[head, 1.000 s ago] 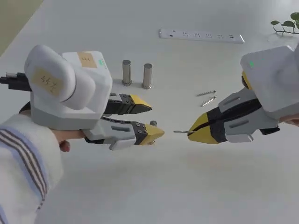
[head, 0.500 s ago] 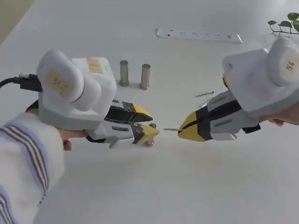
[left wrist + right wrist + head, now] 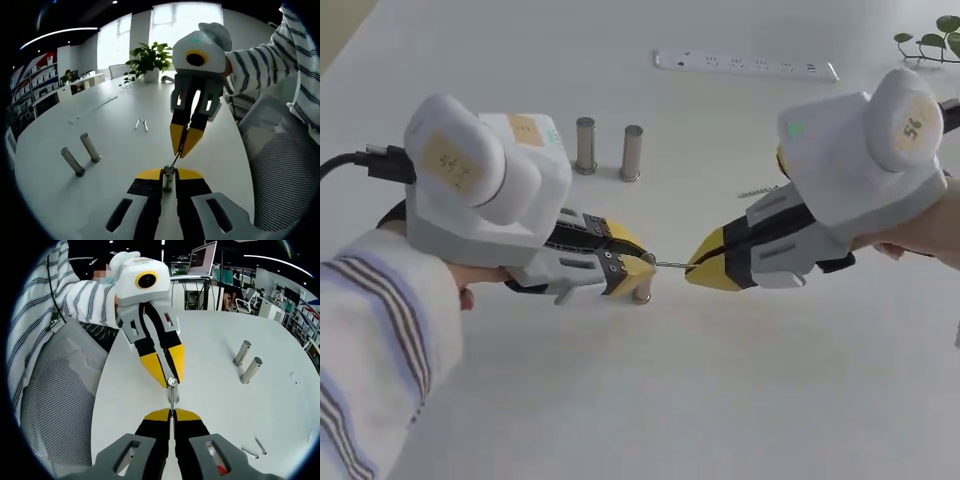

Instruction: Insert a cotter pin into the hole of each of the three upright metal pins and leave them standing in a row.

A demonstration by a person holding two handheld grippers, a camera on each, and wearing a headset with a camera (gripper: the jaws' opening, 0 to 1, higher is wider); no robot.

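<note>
The left tongs [image 3: 638, 262] are clamping narrowly on a metal pin [image 3: 168, 178], which is standing upright on the white table [image 3: 720, 390] with its top rising between the yellow tips. The right tongs [image 3: 700, 270] are facing that metal pin from the opposite side, pinched closed on a thin cotter pin [image 3: 670, 264] and holding it roughly level. The cotter pin's free end is reaching the top part of the metal pin; in the right gripper view it is lining up just under the pin's rounded head, though it is not possible to tell whether the tip is actually sitting inside the hole. The two pairs of yellow tips are lying close to each other on either side of the metal pin, not touching.

Two other metal pins [image 3: 585, 145] [image 3: 632, 152] are standing upright side by side beyond the gripped metal pin, well apart from it. Spare cotter pins [image 3: 137, 123] are lying flat on the table, also beyond the gripped metal pin and off toward the right tongs' side. Farther from the metal pin again, a white power strip [image 3: 745, 66] is lying along the table, and a leafy plant [image 3: 147, 57] is sitting farthest off.
</note>
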